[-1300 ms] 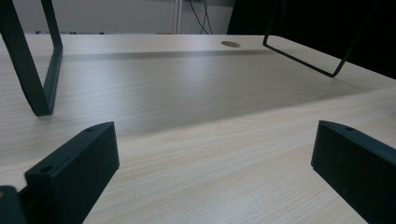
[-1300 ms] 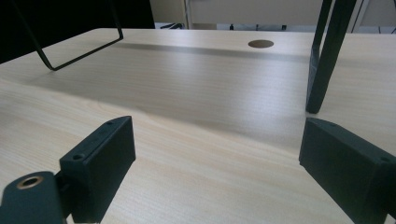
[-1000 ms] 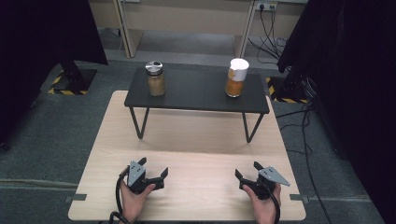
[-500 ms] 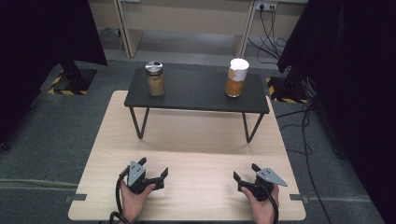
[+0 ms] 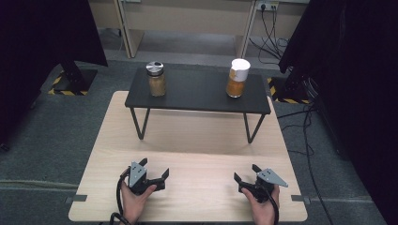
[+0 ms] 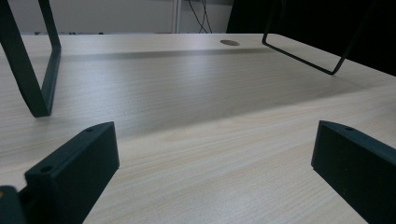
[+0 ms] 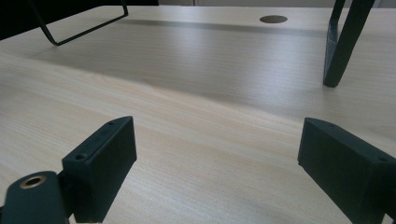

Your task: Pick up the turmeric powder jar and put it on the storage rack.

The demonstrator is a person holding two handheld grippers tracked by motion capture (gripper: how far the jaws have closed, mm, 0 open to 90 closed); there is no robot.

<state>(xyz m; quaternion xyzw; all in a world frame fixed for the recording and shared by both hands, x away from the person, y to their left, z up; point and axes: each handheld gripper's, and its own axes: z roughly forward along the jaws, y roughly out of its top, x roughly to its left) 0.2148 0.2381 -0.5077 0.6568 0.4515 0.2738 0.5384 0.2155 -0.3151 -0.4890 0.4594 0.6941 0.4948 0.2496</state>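
Both grippers are resting low on the near part of a pale wooden table (image 5: 187,136), whose top is showing a fine straight grain and a matte finish. The left gripper (image 5: 154,169) is sitting in the person's left hand (image 5: 136,201), its two blocky black jaws standing spread with only bare wood between them; in the left gripper view the left gripper (image 6: 212,163) is showing the same wide gap over the tabletop. The right gripper (image 5: 246,174) is lying in the right hand (image 5: 263,208), a grey three-cornered plate on top of it, and its jaws have just been closing a little, yet they are standing well apart with nothing between them; the right gripper view is showing the right gripper (image 7: 217,161) with squared, matte plastic pads, each with small screw holes.

Well apart from both grippers, toward the far side, a low black shelf (image 5: 197,91) with a flat dark top and thin bent wire legs is standing on the table. On it a glass jar (image 5: 156,79) with a shiny metal lid and brownish contents is standing upright at the left end, and a cylindrical jar with a white cap (image 5: 237,78) and orange-brown contents is standing upright toward the right end, the two far from each other
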